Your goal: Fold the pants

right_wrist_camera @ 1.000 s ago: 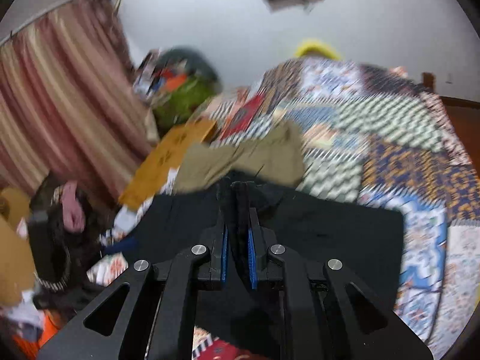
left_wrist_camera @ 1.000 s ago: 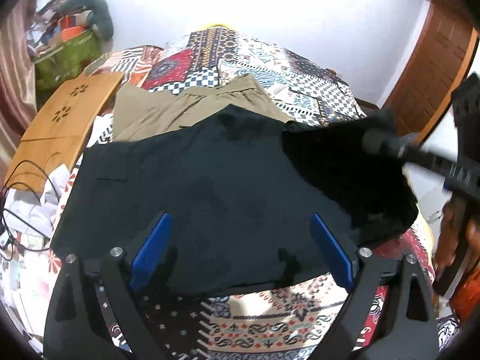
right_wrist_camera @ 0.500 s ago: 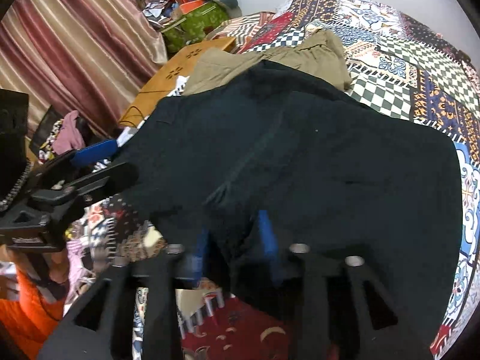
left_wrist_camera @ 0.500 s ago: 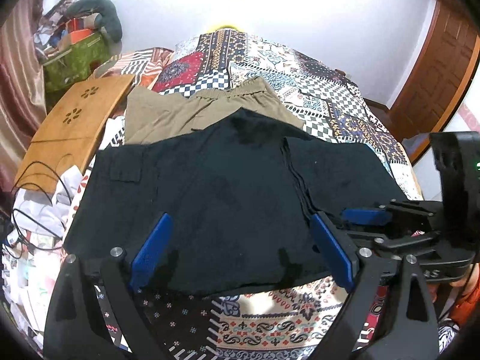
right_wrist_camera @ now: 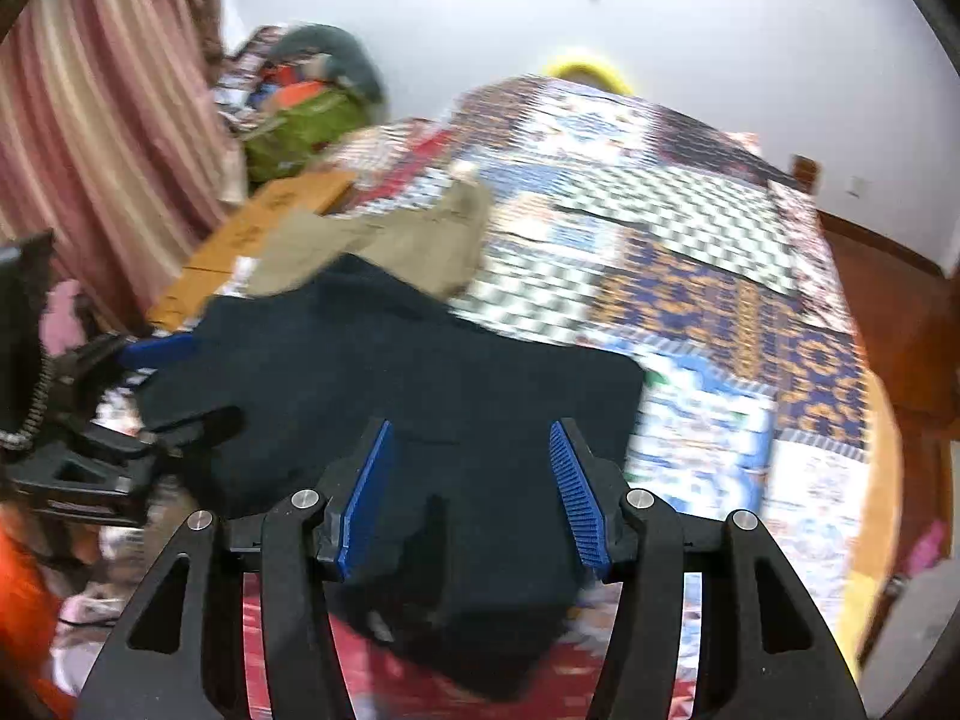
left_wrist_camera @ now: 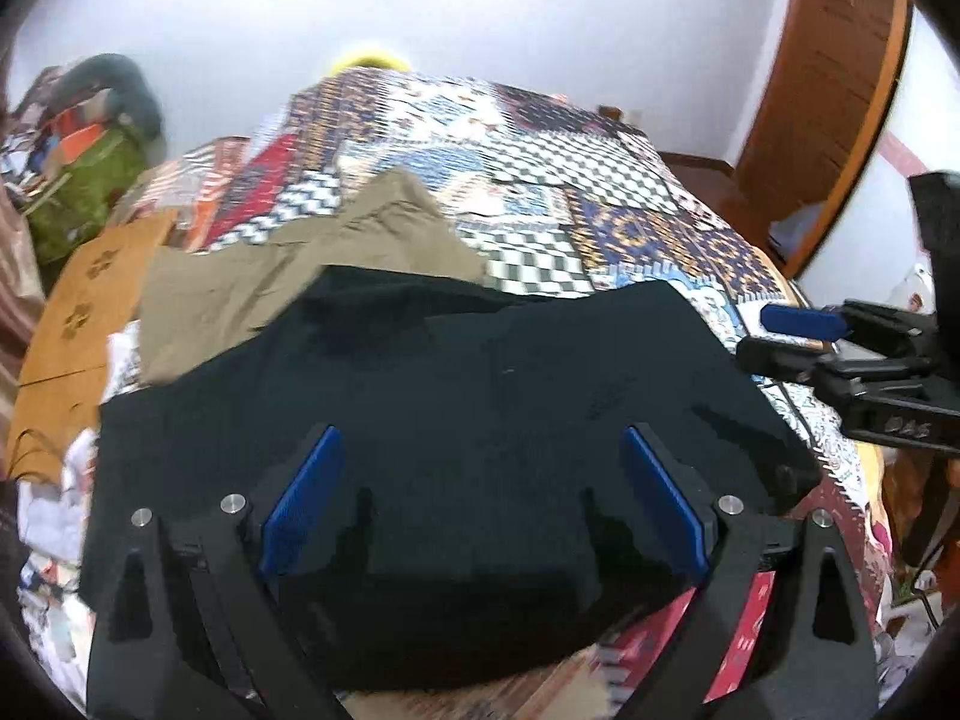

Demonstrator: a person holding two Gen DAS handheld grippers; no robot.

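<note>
Both grippers, left point(left_wrist_camera: 480, 504) and right point(right_wrist_camera: 474, 492), hang with jaws apart, the right's just opened, over black pants point(left_wrist_camera: 432, 420) folded once on the patterned bedspread point(left_wrist_camera: 600, 180), further folds apparently remaining.

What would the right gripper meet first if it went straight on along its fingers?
Most likely the black pants lying on the bed: the right gripper is open and points down at them. Depth is unclear.

The black cloth pants point(left_wrist_camera: 456, 420) are seen laid flat on the patterned patchwork bedspread point(left_wrist_camera: 600, 192), folded over on themselves into a broad dark slab; their far edge is overlapped onto a crumpled khaki garment point(left_wrist_camera: 288, 276)
</note>
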